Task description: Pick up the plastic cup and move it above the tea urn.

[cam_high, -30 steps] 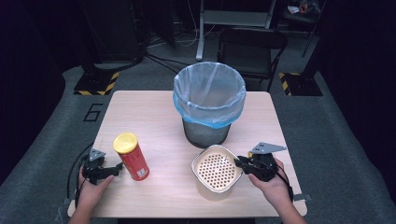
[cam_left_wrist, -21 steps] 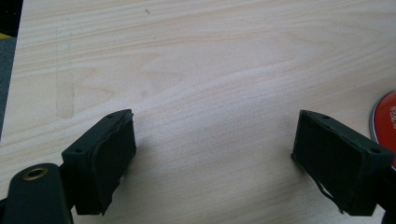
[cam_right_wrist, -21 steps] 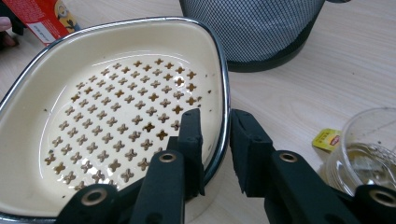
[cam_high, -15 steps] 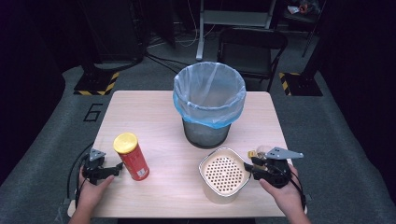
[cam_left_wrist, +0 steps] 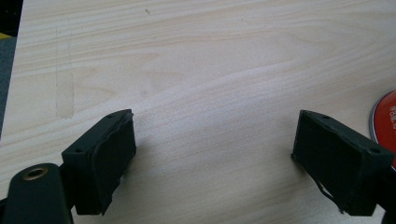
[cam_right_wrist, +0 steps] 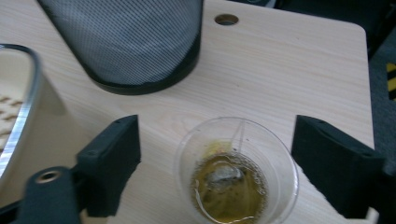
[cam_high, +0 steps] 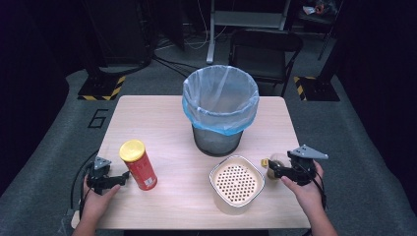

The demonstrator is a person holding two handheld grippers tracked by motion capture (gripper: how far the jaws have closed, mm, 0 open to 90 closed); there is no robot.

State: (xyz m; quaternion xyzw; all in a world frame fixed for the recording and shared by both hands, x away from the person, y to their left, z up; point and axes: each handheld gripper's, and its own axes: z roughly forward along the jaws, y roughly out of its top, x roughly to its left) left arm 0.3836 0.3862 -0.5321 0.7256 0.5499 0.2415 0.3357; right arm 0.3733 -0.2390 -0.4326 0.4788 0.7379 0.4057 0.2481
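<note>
Two grippers are working at the pale wooden surface (cam_high: 162, 118), and we are reading the step in hand as the reach for a clear plastic cup holding amber liquid and a tea bag (cam_right_wrist: 236, 172). Our right gripper (cam_high: 271, 169) is standing with its jaws spread wide; they have just been opening, and in the right gripper view the cup is sitting between the two black pads without either pad pressing on it. The cup is resting on the surface near the right edge, just beside the cream square container with the perforated insert (cam_high: 237, 184) and in front of the black mesh bin lined with a pale blue bag (cam_high: 220, 110).

Our left gripper (cam_left_wrist: 212, 158) is also standing open, with bare wood between its jaws, close to the red cylindrical can with the yellow lid (cam_high: 138, 164), whose red edge is peeking in at the right of the left gripper view.

We are judging the next move as a gentle closing of the right jaws on the cup wall. It is calling for a light squeeze, since thin plastic is likely to buckle, and for an upright lift so the liquid is not slopping out.
</note>
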